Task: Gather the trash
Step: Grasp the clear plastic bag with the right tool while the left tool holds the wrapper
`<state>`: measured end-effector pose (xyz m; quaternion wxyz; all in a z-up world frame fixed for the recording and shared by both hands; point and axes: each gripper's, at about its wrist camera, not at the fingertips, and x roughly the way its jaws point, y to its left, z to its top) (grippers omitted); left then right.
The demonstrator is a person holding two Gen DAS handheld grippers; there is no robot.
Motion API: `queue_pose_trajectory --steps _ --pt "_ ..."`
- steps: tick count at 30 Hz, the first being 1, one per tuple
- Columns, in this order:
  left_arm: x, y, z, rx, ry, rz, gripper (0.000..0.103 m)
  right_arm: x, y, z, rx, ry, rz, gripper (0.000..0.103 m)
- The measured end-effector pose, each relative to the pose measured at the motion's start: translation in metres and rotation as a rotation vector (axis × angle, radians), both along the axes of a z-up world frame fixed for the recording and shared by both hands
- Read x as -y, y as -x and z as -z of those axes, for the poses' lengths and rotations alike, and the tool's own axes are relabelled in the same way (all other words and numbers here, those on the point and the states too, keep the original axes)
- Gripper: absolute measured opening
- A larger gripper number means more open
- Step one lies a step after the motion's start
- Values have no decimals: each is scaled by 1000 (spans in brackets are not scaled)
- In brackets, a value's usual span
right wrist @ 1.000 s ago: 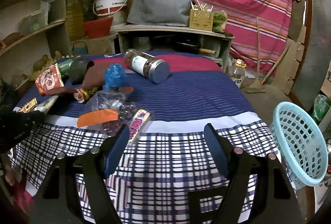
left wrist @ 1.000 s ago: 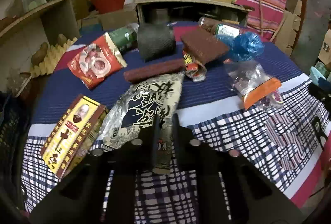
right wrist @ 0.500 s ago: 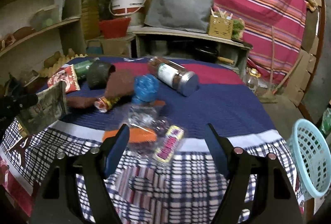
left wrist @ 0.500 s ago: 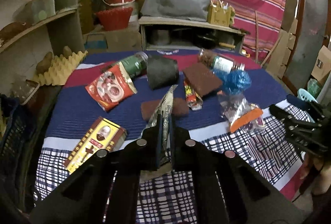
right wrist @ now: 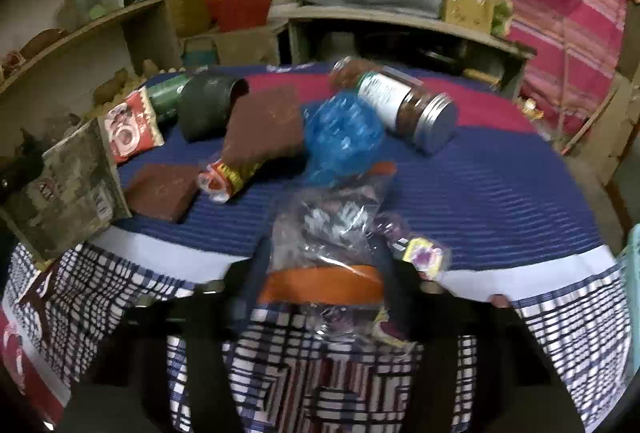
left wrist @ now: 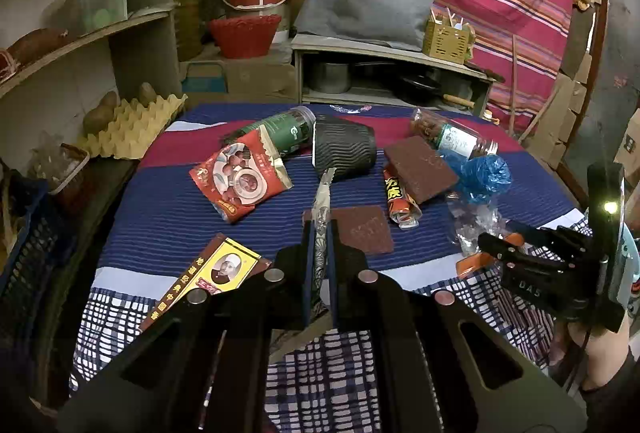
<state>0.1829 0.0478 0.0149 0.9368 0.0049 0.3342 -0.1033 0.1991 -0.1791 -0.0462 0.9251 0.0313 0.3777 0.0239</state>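
We are clamping the silver wrapper (left wrist: 321, 211) in the left gripper (left wrist: 319, 233), clear of the table (left wrist: 168, 217); the right gripper (right wrist: 320, 273) has been closing around the clear bag (right wrist: 332, 229), whose slack film is risking slippage

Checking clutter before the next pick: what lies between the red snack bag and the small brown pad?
In the left wrist view, bare blue striped cloth, plus the lifted wrapper in the left claw, separate the red snack bag from the small brown pad.
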Motion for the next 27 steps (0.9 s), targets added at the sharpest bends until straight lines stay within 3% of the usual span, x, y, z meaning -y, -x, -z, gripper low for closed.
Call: queue_pose_trajectory --steps 3,9,27 --pt "3 0 0 4 -8 8 5 7 5 -2 13 -53 -26 44" --pt "21 7 -1 11 -26 25 5 25 27 -14 44 -63 -34 43" --pt "95 35 -24 49 -29 122 5 121 98 -57 128 -82 80 43"
